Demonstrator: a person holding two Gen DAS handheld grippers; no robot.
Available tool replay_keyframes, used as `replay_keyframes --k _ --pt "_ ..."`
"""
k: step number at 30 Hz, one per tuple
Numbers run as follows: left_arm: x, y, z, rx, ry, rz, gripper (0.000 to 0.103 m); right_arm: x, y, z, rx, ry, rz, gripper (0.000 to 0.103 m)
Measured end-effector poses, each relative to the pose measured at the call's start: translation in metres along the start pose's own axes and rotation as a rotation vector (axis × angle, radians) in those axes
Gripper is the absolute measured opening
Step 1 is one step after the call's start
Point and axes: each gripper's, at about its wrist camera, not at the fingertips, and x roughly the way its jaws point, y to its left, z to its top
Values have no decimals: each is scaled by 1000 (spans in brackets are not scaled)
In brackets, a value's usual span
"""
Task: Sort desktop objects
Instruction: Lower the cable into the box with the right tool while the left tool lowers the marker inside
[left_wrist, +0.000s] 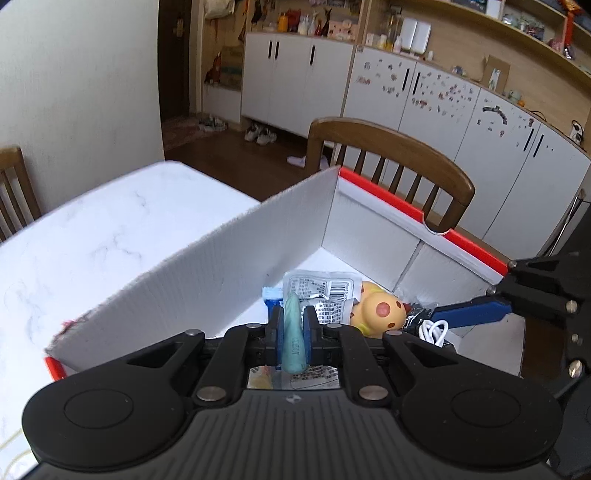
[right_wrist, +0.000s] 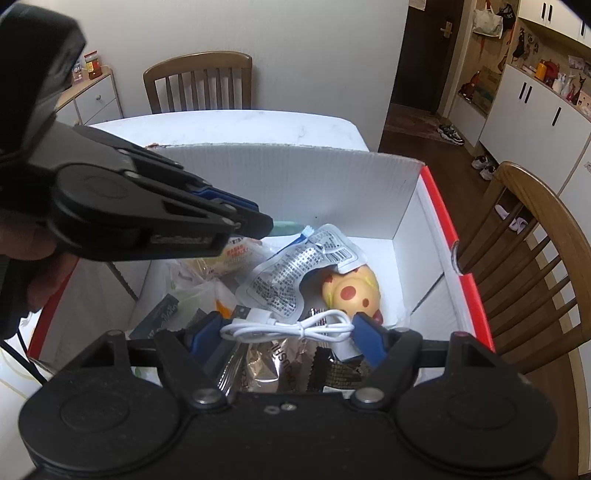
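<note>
the step in hand looks like dropping items into the white box (right_wrist: 288, 177) on the bench (left_wrist: 110, 229); the left claw (left_wrist: 293, 325) is clamped tight on a pale green tube (left_wrist: 294, 332), poised above the box's clutter; the right claw (right_wrist: 291, 332) stands wide, the coiled white cable (right_wrist: 288, 325) between its jaws, grip unclear; next, judge a bare spot toward twelve o'clock and release the tube.

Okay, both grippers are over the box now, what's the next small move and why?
Probably open the left gripper. It is shut on the teal tube, which already hangs inside the white box, above the packets. The right gripper straddles the white cable with jaws wide.
</note>
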Motion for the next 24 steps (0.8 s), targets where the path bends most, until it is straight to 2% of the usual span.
replay_keyframes --k 4,16,24 --pt "14 1 8 -22 65 12 10 5 -2 -2 -4 12 0 76" --pt "35 5 11 -63 190 -4 9 17 -7 -6 4 45 13 76" --pt "35 10 8 -95 200 -5 10 16 -7 -7 7 46 26 77"
